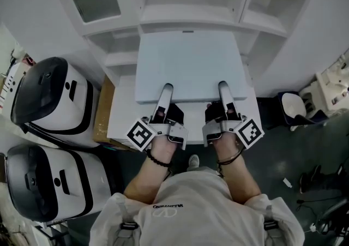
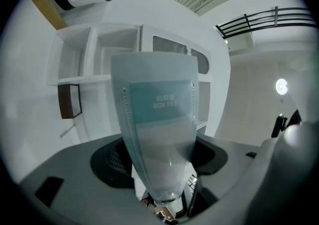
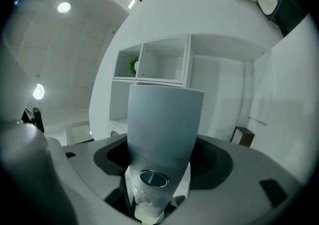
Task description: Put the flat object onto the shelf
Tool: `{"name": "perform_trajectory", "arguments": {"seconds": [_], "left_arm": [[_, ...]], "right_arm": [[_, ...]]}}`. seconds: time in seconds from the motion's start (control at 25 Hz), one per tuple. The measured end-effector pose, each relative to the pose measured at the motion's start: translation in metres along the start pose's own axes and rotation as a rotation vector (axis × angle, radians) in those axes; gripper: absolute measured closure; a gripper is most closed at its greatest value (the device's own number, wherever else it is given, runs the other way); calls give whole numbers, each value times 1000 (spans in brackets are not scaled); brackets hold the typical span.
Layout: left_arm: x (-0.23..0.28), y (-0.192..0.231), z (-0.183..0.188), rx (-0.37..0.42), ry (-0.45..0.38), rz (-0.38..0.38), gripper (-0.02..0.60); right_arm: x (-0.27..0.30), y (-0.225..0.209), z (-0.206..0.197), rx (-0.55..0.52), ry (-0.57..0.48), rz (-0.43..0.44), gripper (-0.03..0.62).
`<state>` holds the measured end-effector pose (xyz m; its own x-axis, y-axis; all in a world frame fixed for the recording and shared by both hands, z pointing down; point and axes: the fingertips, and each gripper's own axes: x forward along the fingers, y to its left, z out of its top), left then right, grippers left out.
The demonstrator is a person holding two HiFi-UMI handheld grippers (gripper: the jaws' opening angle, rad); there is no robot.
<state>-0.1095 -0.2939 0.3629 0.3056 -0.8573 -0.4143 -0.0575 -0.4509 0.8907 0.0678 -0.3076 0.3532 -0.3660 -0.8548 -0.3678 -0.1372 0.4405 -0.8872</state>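
The flat object [image 1: 190,65] is a pale blue box file, held level in front of the white shelf unit [image 1: 191,17]. My left gripper [image 1: 166,90] is shut on its near edge at the left. At the right of that same edge my right gripper [image 1: 223,87] is shut as well. In the left gripper view the file [image 2: 155,119] runs edge-on out from between the jaws of that gripper [image 2: 158,174] toward the shelf compartments [image 2: 84,54]. The right gripper view shows the file [image 3: 162,119] clamped in my right gripper [image 3: 158,169] the same way, pointing at open cubbies [image 3: 152,59].
A white ledge [image 1: 122,122] lies under the file. Two white-and-black machines [image 1: 52,97] [image 1: 43,182] stand at the left beside a cardboard box [image 1: 102,111]. A white seat [image 1: 294,106] and loose items on the dark floor [image 1: 316,179] are at the right.
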Motion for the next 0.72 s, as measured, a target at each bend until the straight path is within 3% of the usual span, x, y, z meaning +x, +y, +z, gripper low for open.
{"name": "perform_trajectory", "arguments": {"seconds": [0.4, 0.72], "left_arm": [[76, -17, 16, 72, -50, -69, 272], [121, -22, 32, 85, -58, -81, 271]], "right_arm": [[79, 15, 43, -10, 30, 115, 266], [122, 16, 59, 10, 12, 139, 266]]}}
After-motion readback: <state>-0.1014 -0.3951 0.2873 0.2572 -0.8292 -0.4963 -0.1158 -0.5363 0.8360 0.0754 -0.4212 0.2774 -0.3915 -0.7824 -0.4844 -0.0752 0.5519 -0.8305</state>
